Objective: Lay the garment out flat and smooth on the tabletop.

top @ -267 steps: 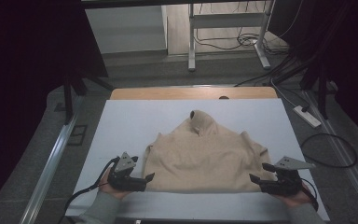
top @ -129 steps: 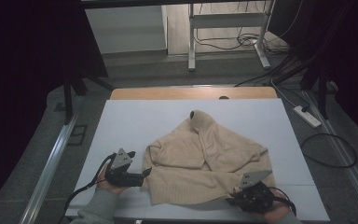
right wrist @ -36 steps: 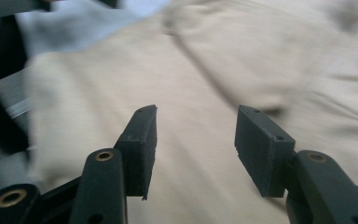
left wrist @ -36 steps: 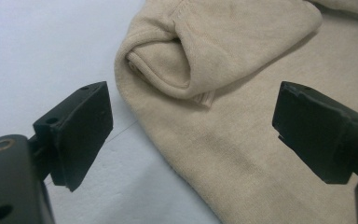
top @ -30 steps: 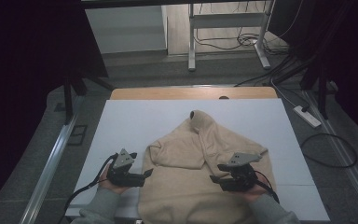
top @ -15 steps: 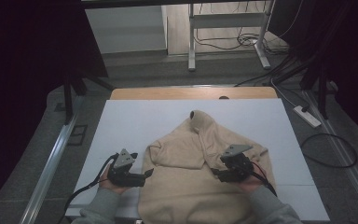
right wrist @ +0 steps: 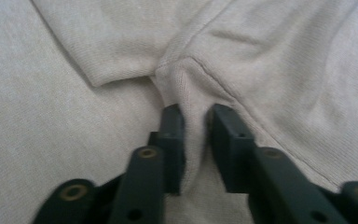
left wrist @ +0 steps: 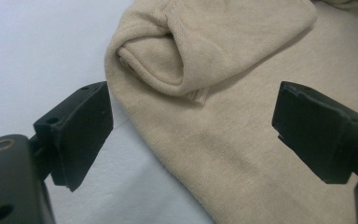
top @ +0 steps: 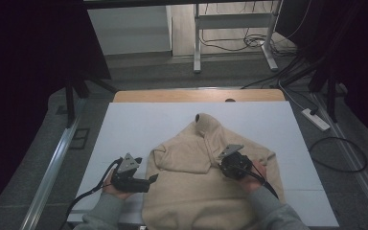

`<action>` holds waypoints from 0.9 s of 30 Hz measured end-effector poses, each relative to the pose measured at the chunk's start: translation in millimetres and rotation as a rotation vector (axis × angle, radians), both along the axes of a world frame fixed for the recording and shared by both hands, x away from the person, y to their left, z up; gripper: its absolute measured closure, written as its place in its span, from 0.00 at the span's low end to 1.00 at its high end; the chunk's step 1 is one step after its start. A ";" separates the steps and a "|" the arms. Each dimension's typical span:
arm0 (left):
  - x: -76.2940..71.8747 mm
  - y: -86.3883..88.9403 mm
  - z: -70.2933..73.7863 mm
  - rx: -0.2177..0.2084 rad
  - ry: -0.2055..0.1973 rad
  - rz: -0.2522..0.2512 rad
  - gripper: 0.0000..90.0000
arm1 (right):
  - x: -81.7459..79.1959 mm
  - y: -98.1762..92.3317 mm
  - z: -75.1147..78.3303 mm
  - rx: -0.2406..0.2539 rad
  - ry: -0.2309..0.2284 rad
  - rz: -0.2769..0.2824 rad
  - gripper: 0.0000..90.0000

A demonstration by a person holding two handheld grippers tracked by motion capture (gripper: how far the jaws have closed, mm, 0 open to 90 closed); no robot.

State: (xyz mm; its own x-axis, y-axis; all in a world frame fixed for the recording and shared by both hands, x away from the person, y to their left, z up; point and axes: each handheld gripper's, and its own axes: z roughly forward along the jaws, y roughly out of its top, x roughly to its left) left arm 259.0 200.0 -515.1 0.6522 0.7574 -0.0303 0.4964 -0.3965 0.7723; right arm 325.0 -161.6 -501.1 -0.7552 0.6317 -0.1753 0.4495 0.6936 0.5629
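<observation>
Right hand-held gripper (right wrist: 195, 126) pinching sweater (top: 196, 191), white table (top: 139, 124)

High view overlooks sweater (top: 206, 182); gripper views close.

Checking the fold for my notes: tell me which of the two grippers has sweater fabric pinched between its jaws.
The right gripper: its jaws have just closed on a ridge of the beige sweater. The left gripper stands wide open over the sweater's edge, gripping nothing.
</observation>
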 end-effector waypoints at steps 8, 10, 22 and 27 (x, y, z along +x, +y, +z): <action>-0.1 0.2 0.0 0.002 -0.001 -0.003 0.14 | 5.8 -9.5 7.8 0.073 0.027 0.001 0.93; 0.0 0.2 0.0 0.002 -0.001 -0.002 0.14 | 12.3 -19.6 18.7 0.115 0.013 -0.024 0.94; 0.9 0.8 0.4 -0.008 0.001 -0.006 0.14 | 107.9 -103.8 57.0 0.184 0.004 -0.333 0.94; 1.1 0.4 -0.3 -0.010 0.004 -0.011 0.14 | 154.2 -149.8 45.9 0.175 0.033 -0.557 0.94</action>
